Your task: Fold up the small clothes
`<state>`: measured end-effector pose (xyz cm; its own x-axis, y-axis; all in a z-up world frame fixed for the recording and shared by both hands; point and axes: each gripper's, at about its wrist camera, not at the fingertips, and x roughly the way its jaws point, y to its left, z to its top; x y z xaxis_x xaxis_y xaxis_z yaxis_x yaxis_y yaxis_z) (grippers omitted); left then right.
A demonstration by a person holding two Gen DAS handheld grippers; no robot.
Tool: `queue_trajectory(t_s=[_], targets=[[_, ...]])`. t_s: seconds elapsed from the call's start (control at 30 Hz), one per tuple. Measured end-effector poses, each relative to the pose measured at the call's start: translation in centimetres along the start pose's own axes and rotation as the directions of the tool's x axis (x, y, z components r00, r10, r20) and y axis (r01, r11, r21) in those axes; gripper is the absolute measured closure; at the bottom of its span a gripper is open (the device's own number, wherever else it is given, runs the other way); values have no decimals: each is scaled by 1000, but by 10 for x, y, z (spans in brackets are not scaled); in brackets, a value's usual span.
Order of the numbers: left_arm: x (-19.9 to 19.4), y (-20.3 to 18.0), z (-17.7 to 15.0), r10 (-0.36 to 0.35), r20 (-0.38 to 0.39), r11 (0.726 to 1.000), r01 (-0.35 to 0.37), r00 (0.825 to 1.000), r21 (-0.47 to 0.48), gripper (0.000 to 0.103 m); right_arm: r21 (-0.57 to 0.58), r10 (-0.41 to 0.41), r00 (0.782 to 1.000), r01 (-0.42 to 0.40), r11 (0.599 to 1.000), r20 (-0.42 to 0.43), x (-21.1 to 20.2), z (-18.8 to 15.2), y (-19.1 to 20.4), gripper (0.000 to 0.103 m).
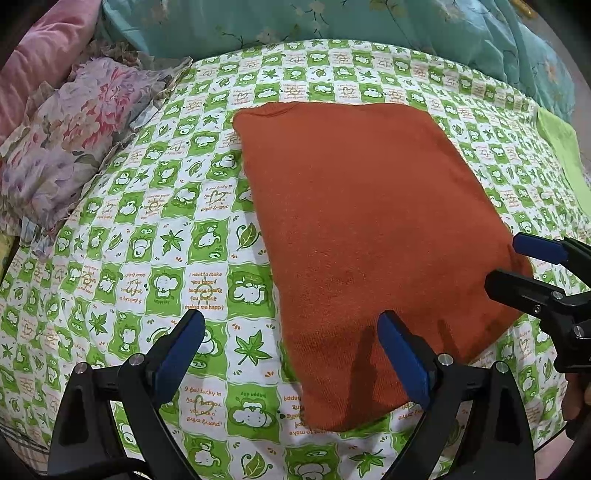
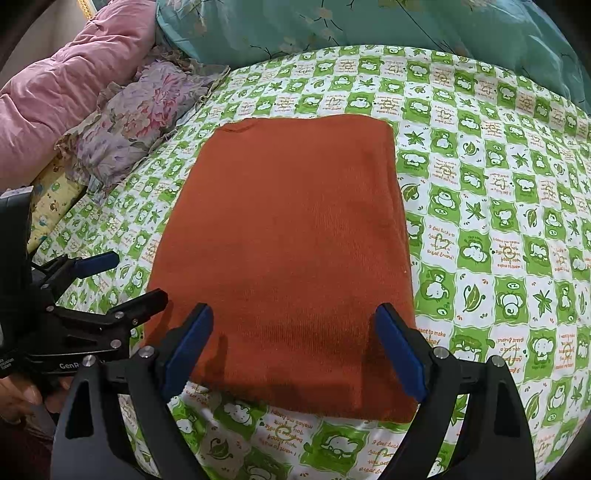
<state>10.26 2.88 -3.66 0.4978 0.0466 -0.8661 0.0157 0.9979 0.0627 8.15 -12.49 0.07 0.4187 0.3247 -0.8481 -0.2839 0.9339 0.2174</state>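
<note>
Green-checked bedsheet (image 1: 207,258) lying under folded rust-orange garment (image 2: 280,258), my left claw (image 1: 291,350) hovering spread, my right claw (image 2: 295,347) hovering spread, neither gripping anything.

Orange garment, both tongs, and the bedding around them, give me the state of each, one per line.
Orange garment: folded into a flat rectangle, lying on the bed sheet, not gripped.
Left tongs: open, empty, near the garment's near edge.
Right tongs: open, empty, over the garment's near edge.
Green checked bed sheet: spread flat.
Floral pillow: lying at the sheet's left edge.
Teal quilt: bunched behind.
</note>
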Motion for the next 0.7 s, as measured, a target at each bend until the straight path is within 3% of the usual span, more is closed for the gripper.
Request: queue_trajectory(t_s=[0.7], targets=[[-2,-3,-1,-1,8,1000,1,1000,2,8,2,3,1000,-3,1000,1,0,0,0,14]])
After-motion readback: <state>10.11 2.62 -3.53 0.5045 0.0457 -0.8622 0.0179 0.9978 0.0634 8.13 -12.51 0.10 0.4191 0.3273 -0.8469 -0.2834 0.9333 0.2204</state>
